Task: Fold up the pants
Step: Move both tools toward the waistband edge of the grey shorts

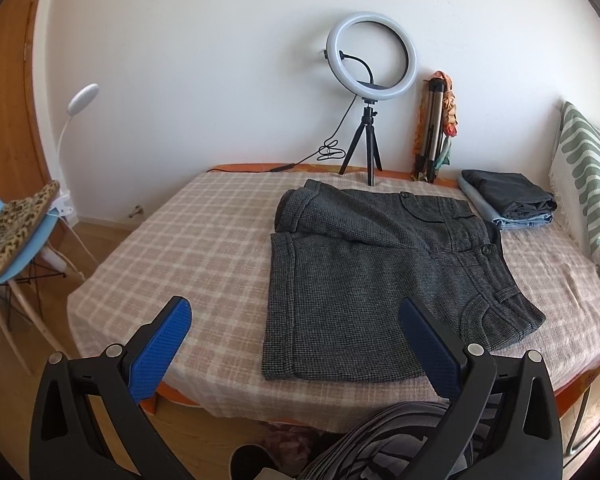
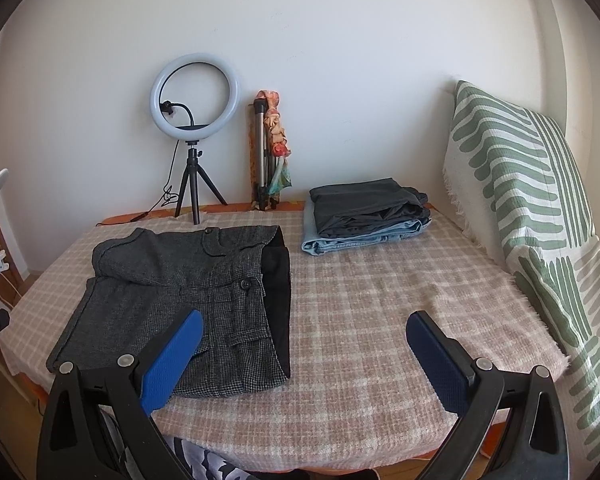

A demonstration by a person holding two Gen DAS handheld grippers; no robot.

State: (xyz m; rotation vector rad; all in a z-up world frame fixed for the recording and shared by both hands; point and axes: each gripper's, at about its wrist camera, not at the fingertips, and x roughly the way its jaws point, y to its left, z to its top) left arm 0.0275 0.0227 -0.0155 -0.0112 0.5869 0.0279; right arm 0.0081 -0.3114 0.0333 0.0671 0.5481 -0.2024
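Grey tweed pants (image 1: 380, 276) lie flat on the checked bed cover (image 1: 204, 240), waist to the right and leg hems to the left, the far leg lying partly over the near one. They also show in the right wrist view (image 2: 188, 292) at the left. My left gripper (image 1: 296, 328) is open and empty, held above the near edge of the bed in front of the pants. My right gripper (image 2: 304, 344) is open and empty, above the near edge of the bed cover (image 2: 380, 320), to the right of the pants' waist.
A stack of folded dark and blue clothes (image 2: 368, 212) lies at the back right. A ring light on a tripod (image 2: 194, 120) and a folded stand (image 2: 268, 152) are at the wall. A green-striped pillow (image 2: 540, 208) leans at the right. A blue chair (image 1: 16, 240) stands left of the bed.
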